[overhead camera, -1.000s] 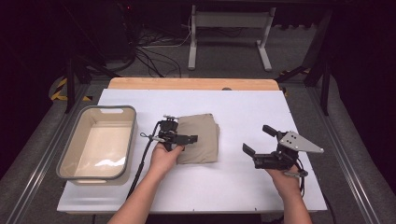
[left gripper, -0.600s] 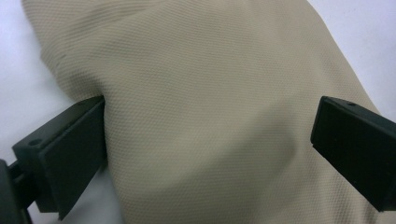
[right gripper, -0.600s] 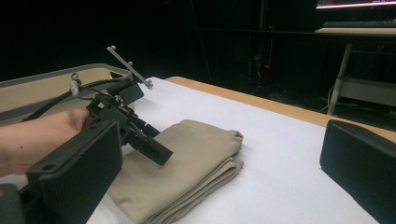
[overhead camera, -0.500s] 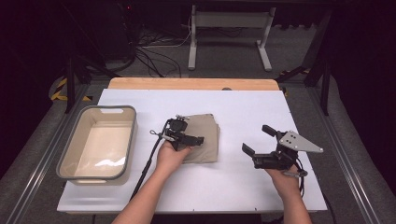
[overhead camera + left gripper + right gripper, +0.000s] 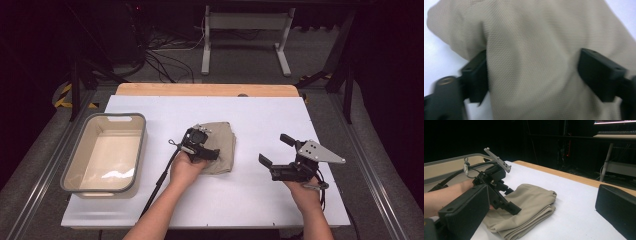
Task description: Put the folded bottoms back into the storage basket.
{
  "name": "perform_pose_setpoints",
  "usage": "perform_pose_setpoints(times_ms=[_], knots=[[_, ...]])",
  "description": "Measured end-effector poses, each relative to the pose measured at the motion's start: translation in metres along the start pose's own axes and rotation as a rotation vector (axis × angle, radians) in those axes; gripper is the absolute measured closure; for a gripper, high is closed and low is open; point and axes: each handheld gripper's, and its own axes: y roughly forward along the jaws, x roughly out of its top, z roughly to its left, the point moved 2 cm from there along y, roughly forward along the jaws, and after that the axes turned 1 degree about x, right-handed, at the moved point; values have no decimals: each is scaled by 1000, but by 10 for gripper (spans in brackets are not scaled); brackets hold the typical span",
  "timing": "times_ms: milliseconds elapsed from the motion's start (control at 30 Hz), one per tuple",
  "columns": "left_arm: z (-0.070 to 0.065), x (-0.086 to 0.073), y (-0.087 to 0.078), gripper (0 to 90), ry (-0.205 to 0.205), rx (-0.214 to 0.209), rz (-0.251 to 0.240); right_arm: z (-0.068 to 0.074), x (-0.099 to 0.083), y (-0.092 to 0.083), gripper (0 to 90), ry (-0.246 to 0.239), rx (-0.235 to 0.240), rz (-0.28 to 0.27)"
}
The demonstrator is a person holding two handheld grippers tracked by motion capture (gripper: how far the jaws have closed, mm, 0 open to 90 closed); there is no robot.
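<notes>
Comparing with a second ago, I see my left gripper (image 5: 207, 150) has moved from the near edge of the folded beige cloth (image 5: 222, 145) onto it, and it now presses down on the fabric with the hand (image 5: 186, 167) behind it. In the left gripper view the jaws stand wide apart with the cloth (image 5: 531, 62) bulging between them, so they are spread and not clamped, though both touch the fabric. My right gripper (image 5: 276, 152) has hardly shifted; it hovers over bare table well to the right of the cloth, jaws parted and holding nothing, the grey plate on top. Through the right gripper view I look across at the left gripper (image 5: 506, 200) with its lower jaw dug into the cloth's (image 5: 534, 202) top fold, the layered edges facing me. The cloth lies between the two grippers, directly under the left one and apart from the right. To the left of the left gripper sits a beige bin with a grey rim (image 5: 75, 167), near but not touching the cloth. The table (image 5: 260, 115) is white with a wooden strip (image 5: 205, 90) along its far edge. Beyond it the room is dark, with cables (image 5: 160, 60) on the floor and a white metal stand (image 5: 245, 35).
</notes>
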Motion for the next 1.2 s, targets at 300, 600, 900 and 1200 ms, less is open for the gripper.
perform_pose_setpoints(times_ms=[300,600,900,1200], knots=[[-4,0,-1,568,3,-77,-23,0,0,0,0,0,3,2],[-6,-3,-2,643,23,-79,-76,-1,0,-1,1,-1,2,2],[-9,-6,-10,661,57,-52,-200,-2,-1,-1,1,0,-7,1],[-3,-1,-37,658,57,-44,-276,-4,-1,-4,2,3,-14,-8]])
